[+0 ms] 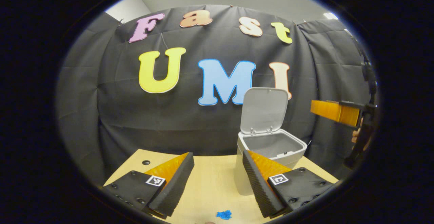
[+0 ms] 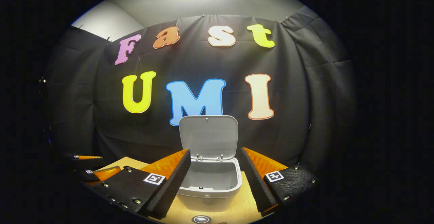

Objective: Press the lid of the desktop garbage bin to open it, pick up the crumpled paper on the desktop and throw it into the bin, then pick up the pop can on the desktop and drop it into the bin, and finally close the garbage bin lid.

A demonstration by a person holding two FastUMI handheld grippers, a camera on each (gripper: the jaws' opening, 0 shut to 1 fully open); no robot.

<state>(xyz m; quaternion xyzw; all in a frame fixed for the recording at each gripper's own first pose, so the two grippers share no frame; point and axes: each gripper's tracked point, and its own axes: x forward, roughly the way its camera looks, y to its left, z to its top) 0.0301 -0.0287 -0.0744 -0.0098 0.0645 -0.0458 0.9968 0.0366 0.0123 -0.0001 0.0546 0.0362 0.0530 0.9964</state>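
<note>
A: Bin?
B: Garbage bin (image 2: 210,183) on the wooden desk (image 1: 210,183), lid (image 2: 209,136) up, standing upright at the back. Interior looks bare where visible.
A: Grippers?
B: Left gripper (image 1: 217,180) spread wide, nothing held, bin just right of it. Right gripper (image 2: 212,180) released too, bin between its fingers, not touching.
A: Extras?
B: Blue scrap (image 1: 224,214) at desk's near edge.

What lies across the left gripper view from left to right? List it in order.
Left gripper's own left finger → small blue scrap on the desk → own right finger → open garbage bin with its lid raised → right gripper, held up at the far right.
</note>
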